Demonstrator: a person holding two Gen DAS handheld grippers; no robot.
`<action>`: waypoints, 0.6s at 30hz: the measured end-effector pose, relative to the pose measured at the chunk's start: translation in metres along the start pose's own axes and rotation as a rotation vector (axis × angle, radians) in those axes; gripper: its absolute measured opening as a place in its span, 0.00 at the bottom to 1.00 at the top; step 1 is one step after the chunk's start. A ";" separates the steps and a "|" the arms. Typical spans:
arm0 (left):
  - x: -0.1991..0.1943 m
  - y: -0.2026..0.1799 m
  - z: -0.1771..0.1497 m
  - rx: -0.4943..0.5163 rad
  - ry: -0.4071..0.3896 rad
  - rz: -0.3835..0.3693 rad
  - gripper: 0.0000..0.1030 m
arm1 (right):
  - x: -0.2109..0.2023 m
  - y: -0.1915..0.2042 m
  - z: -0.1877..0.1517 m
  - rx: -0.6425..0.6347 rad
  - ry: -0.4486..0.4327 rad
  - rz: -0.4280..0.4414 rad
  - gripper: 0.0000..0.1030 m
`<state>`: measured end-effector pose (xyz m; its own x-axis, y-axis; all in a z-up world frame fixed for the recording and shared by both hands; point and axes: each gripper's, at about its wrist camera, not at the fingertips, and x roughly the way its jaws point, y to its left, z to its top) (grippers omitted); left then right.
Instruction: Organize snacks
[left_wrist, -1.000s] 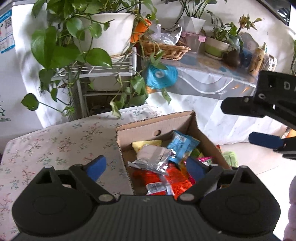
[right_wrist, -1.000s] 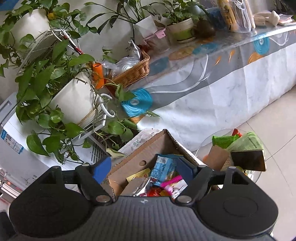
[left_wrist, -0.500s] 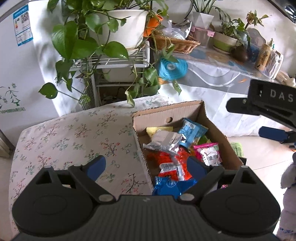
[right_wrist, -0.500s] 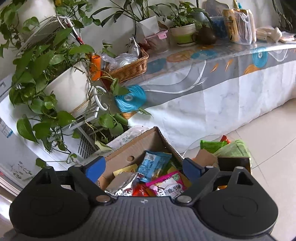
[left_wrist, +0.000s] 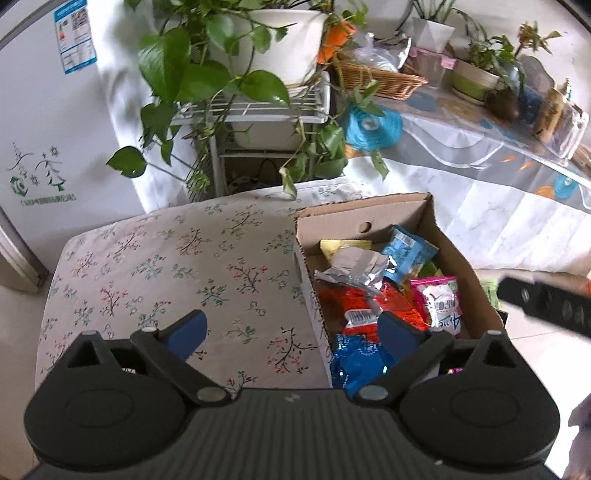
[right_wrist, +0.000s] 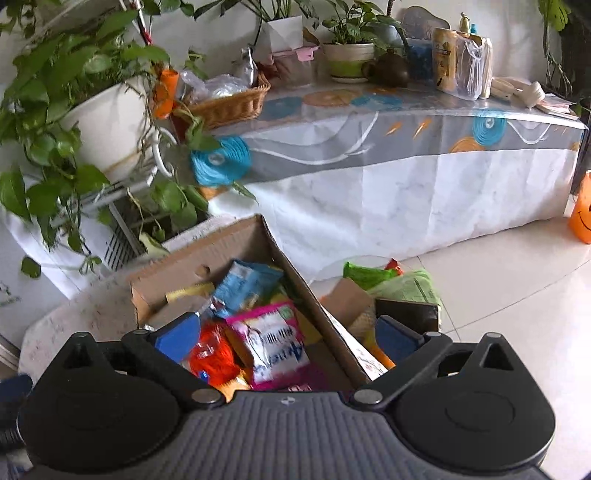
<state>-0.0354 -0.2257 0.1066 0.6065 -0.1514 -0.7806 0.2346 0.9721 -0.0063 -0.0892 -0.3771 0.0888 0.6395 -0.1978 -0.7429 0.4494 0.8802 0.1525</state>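
An open cardboard box (left_wrist: 458, 254) stands on the right part of a floral-cloth table (left_wrist: 177, 266). It holds several snack packets: silver (left_wrist: 354, 269), light blue (left_wrist: 406, 251), orange (left_wrist: 351, 299), pink-and-white (left_wrist: 439, 302), dark blue (left_wrist: 358, 362). The box also shows in the right wrist view (right_wrist: 291, 269), with the pink packet (right_wrist: 273, 343) and the orange packet (right_wrist: 214, 354). My left gripper (left_wrist: 291, 336) is open and empty above the box's left wall. My right gripper (right_wrist: 284, 336) is open and empty above the box's right side; part of it shows in the left wrist view (left_wrist: 546, 306).
A potted vine on a white wire rack (left_wrist: 258, 110) stands behind the table. A long clothed sideboard (right_wrist: 406, 147) carries a wicker basket (right_wrist: 229, 103) and pots. Beside the box lie a green bag and other items (right_wrist: 402, 288) over the tiled floor. A white fridge (left_wrist: 44, 129) is at the left.
Both grippers have risen and pulled back, so more of the table and the box contents show. The right gripper has swung to the right. Both stayed open.
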 end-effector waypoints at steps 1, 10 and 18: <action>0.001 0.000 0.000 -0.002 0.003 0.004 0.96 | -0.001 0.000 -0.002 -0.009 0.005 -0.002 1.00; 0.005 -0.008 -0.002 0.004 0.026 0.014 0.97 | 0.006 0.005 -0.005 -0.065 0.037 -0.029 1.00; 0.011 -0.014 0.000 0.033 0.034 0.046 0.97 | 0.008 0.009 -0.004 -0.082 0.045 -0.024 1.00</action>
<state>-0.0323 -0.2413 0.0985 0.5914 -0.1002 -0.8001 0.2320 0.9714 0.0499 -0.0830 -0.3694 0.0815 0.5997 -0.2019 -0.7743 0.4107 0.9081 0.0813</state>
